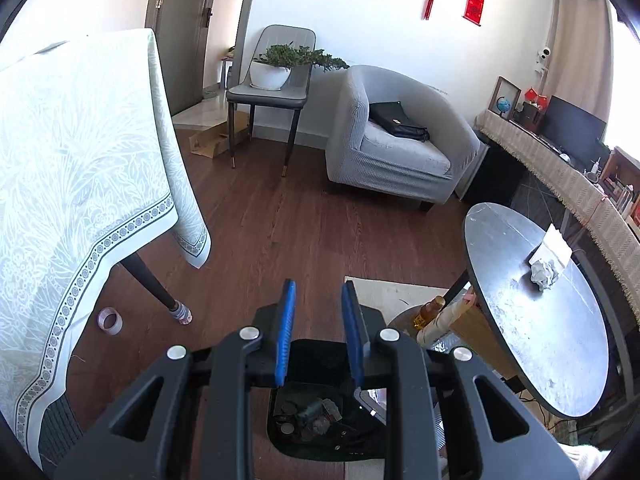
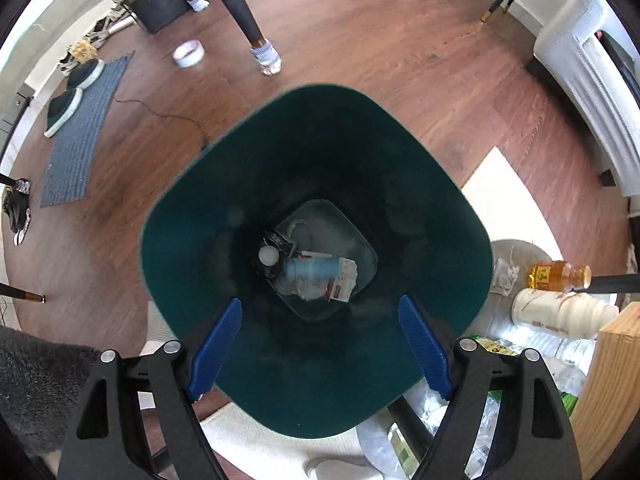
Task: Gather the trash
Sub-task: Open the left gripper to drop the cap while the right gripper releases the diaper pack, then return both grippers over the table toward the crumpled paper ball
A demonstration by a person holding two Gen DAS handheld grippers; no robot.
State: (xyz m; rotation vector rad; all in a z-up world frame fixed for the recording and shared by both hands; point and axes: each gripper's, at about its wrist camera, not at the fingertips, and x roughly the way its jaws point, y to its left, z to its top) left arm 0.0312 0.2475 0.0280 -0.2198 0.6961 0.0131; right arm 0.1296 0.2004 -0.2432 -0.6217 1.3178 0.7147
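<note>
A dark green bin point(image 2: 224, 200) stands on the wood floor, directly below my right gripper point(image 2: 320, 300). The blue pads of that gripper are wide apart over the bin's mouth, with nothing between them. At the bottom of the bin lies trash point(image 2: 316, 274): a plastic bottle, a white cap and crumpled wrappers. My left gripper point(image 1: 319, 284) hangs higher, above the same bin point(image 1: 316, 354). Its pads stand a narrow gap apart and hold nothing. A crumpled paper ball point(image 1: 543, 274) lies on the round dark table point(image 1: 552, 340) to the right, beside a white card point(image 1: 554, 246).
An amber bottle point(image 2: 558, 276) and a white bottle point(image 2: 560, 312) lie on a low shelf right of the bin, beside a wooden box point(image 2: 612, 380). A tape roll point(image 2: 188, 53) lies near a table leg point(image 2: 240, 12). The cloth-covered table point(image 1: 80, 160) is at left, a grey armchair point(image 1: 392, 144) beyond.
</note>
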